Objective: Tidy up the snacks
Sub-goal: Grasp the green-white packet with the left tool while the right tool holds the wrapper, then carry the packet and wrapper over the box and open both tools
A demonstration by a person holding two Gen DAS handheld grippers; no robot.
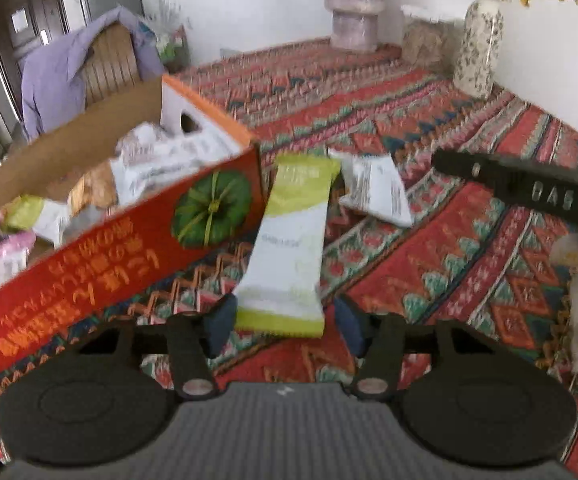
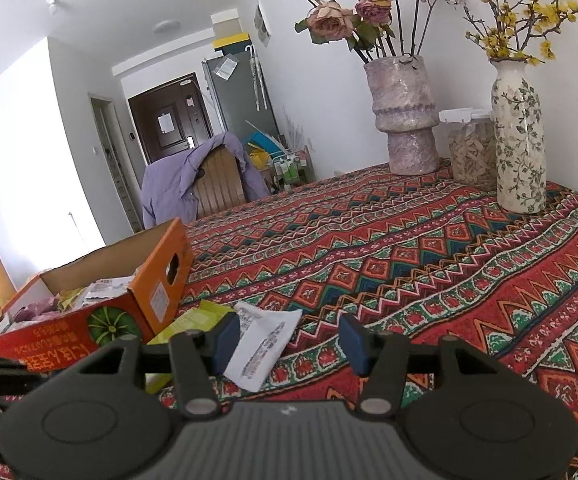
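Patterned tablecloth (image 1: 429, 272): green snack packet (image 1: 289, 240) between spread left gripper (image 1: 285, 326) jaws; box (image 1: 129, 248) at 9 o'clock; right gripper (image 2: 285, 344) spread, over white packet (image 2: 265, 344).

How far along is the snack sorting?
Several packets already lie in the orange box. The left claw is open around the green-and-white packet, not gripping. The white packet also remains on the tablecloth; the right claw is open, empty.

box (image 1: 101, 216) cut off L | contents blurred | green packet (image 2: 193, 320) part hidden
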